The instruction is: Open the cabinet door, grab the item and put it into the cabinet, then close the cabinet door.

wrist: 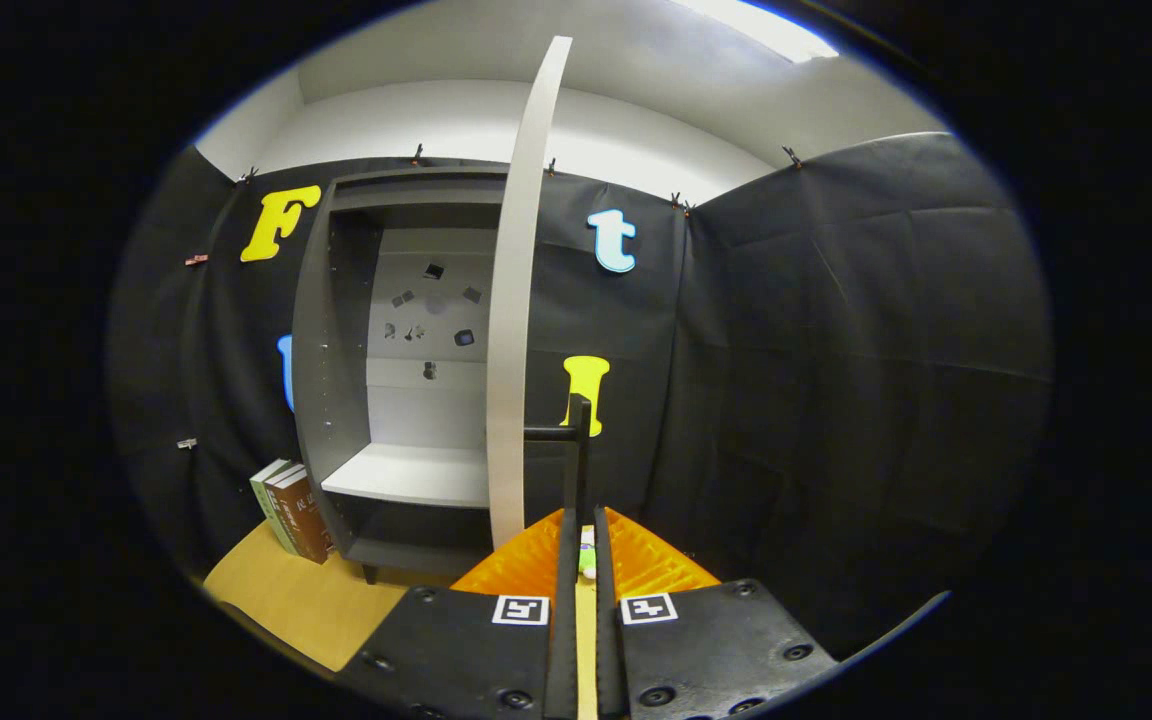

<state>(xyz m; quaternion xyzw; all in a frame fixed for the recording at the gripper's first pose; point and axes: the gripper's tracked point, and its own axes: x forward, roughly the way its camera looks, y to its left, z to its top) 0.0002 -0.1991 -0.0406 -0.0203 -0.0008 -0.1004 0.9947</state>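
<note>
A grey cabinet [336, 330] stands against the back wall with its pale door [511, 300] swung wide open, edge-on toward me. A dark handle [579, 425] sticks out from the door's edge, just above my fingertips. My gripper [586, 515] is shut on the lower part of this handle, with only a narrow slit left between the fingers. Through that slit a small green and white item [587, 558] shows low down beyond the fingers; its shape is mostly hidden. Inside the cabinet a pale shelf [406, 475] is bare.
Some books [291, 510] lean against the cabinet's left side on the tan table [296, 600]. Small marks dot the cabinet's back panel [431, 310]. Black cloth walls close in behind and to the right of the door.
</note>
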